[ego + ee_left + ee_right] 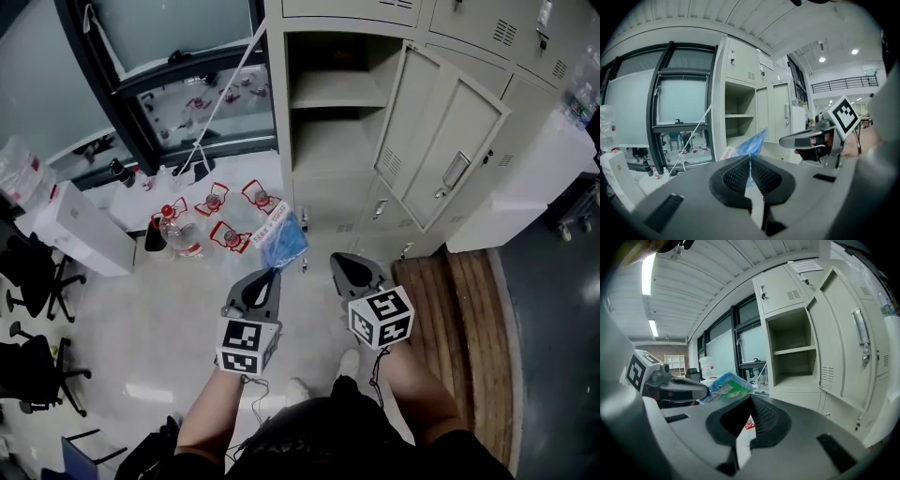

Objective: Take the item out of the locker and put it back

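My left gripper (272,274) is clamped shut on the near edge of a blue plastic packet (283,239). The pads pinch the film and the rest of the packet sticks out past the tips, toward the locker and above the floor. A white printed label shows on its left side. Just to the right, my right gripper (345,266) has its jaws closed together with nothing between them; it is level with the left one and apart from the packet.

Beyond the packet, far and slightly right, is the open locker compartment (333,141) with a shelf (337,91) across its upper part. Its door (448,150) is swung out to the right, on the far side of my right gripper.

On the floor to the left of the packet and past it stand clear bottles with red caps (214,200), with a larger bottle (178,232) among them. A white cord (225,94) slants down to them from beside the window (173,28). Further left are a white box (80,232) and black office chairs (33,272). A wooden platform (466,309) lies to my right, at the foot of the lockers.
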{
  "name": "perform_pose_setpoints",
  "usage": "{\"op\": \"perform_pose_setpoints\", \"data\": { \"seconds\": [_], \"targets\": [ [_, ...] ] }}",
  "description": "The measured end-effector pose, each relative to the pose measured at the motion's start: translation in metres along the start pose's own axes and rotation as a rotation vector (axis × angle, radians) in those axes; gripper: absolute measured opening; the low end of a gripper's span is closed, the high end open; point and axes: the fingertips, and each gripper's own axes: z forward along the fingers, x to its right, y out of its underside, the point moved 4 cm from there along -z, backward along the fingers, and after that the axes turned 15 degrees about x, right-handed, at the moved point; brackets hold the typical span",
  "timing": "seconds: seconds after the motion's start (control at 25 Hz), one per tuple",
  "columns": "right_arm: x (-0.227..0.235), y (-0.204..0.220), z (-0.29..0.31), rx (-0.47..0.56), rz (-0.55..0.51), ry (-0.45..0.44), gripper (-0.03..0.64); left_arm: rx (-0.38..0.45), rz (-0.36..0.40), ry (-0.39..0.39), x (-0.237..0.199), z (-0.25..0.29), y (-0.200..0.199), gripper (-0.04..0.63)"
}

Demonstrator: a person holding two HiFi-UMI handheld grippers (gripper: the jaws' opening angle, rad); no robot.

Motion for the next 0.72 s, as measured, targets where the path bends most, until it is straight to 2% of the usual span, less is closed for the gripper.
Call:
{"op": "perform_pose_setpoints", "data": {
  "seconds": [0.32,0.72],
  "targets": [
    [0.028,-0.005,-0.008,0.009,0.008,0.007,-0.003,-0.001,0.026,0.009,0.018,0.024,-0.005,0.008],
    [0.096,-0.007,-0.009,0.004,0.010,-0.029,-0.003,0.011,0.062,-0.007,0.051,0.096,-0.013,0.008]
  ]
}}
